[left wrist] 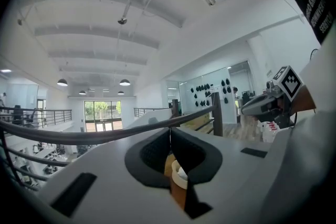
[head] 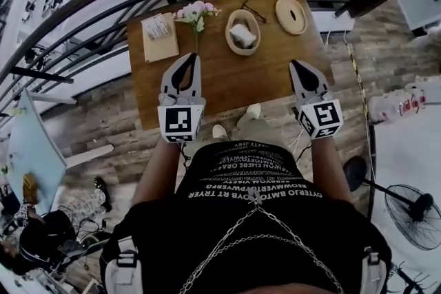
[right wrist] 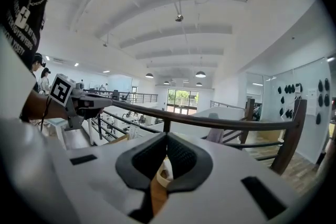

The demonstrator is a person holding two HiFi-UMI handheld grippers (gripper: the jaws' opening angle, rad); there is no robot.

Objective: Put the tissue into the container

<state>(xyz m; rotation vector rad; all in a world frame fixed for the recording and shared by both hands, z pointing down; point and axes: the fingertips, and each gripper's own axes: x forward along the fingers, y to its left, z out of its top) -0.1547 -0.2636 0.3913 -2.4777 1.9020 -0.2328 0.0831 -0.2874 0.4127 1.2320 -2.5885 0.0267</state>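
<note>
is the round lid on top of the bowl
No, the lid lies flat on the table beside the open bowl.

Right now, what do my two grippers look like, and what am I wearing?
The left gripper and right gripper are pale grey, tapering forward, with black textured pads inside. Each carries a white cube of black square markers. You wear a black T-shirt with white lettering and a silver chain.
</note>
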